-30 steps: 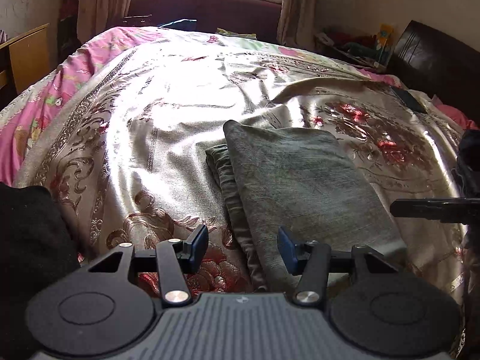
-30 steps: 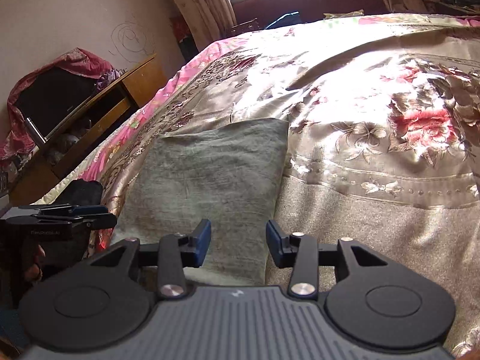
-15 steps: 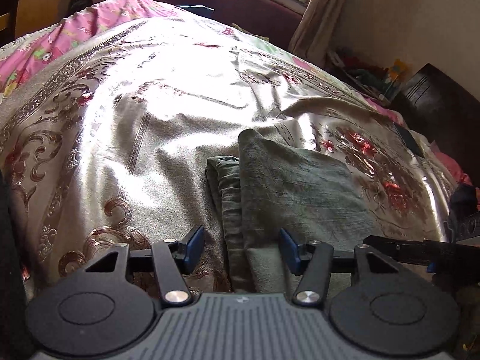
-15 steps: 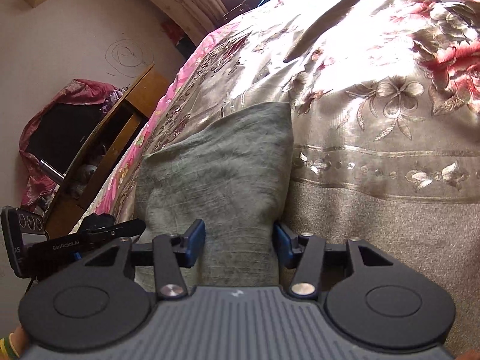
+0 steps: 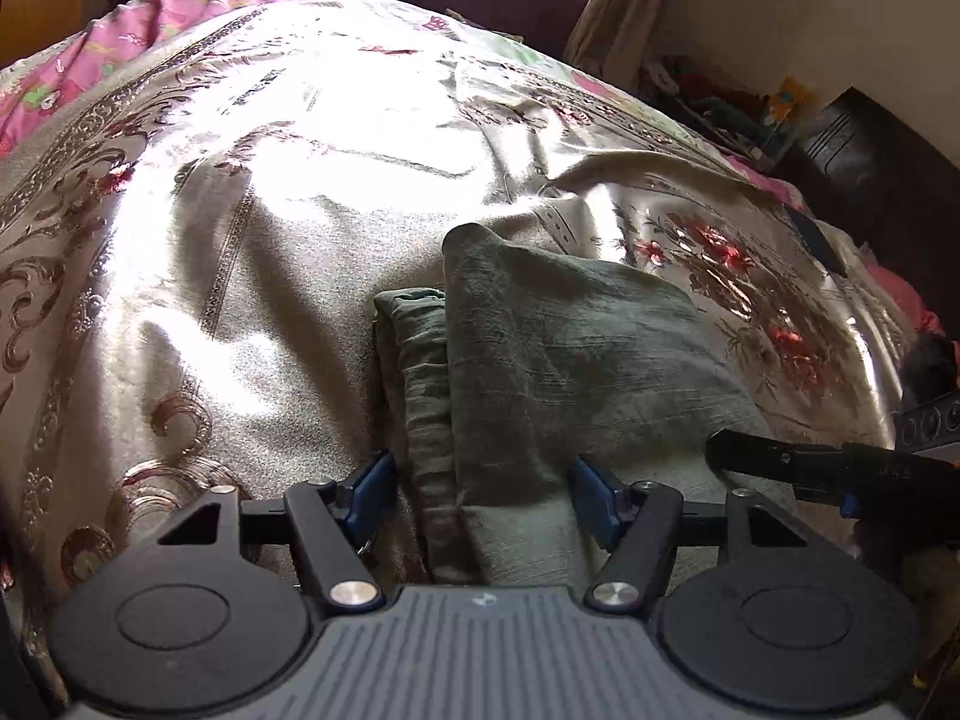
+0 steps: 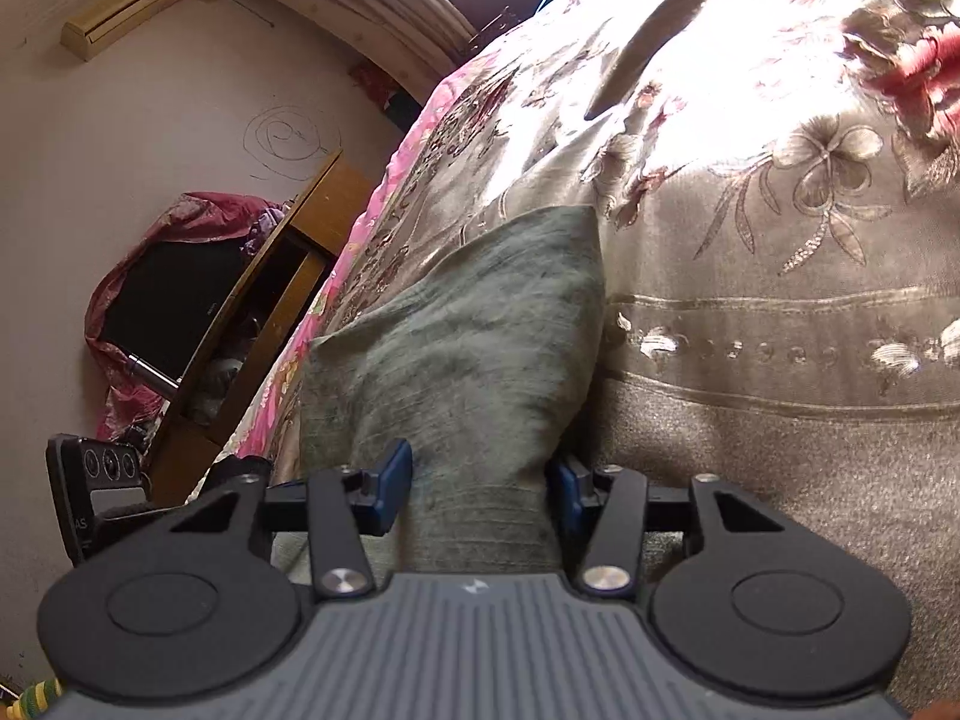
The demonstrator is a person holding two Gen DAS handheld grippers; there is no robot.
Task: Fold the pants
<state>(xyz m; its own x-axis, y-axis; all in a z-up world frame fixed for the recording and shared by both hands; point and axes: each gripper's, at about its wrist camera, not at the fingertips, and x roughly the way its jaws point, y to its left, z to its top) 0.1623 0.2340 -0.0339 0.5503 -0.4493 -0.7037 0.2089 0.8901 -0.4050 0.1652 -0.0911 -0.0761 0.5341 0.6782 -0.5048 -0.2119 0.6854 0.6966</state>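
Observation:
Folded grey-green pants (image 5: pixel 570 360) lie on the flowered bedspread (image 5: pixel 240 276), with a narrower darker fold showing along their left side. My left gripper (image 5: pixel 483 495) is low at the near left corner of the pants. Its jaws are opening, the corner lies between them, and the blue pads (image 5: pixel 372 489) stand off the cloth. In the right wrist view the pants (image 6: pixel 474 348) run away from my right gripper (image 6: pixel 479 489), which sits at their near right corner. Its jaws are closing and the cloth is bunched between both pads. The right gripper's finger (image 5: pixel 780 459) shows at the left view's right edge.
A wooden cabinet (image 6: pixel 282 312) and a dark screen draped in pink cloth (image 6: pixel 168 294) stand left of the bed. A dark headboard (image 5: pixel 888 180) and a cluttered shelf (image 5: pixel 720 108) are at the far right. Curtains (image 5: pixel 612 6) hang behind the bed. The left gripper's housing (image 6: pixel 90 492) is beside the pants.
Both grippers have dropped and closed in on the near edge of the pants. The left jaws have spread wider. The right jaws have narrowed and now pinch the cloth.

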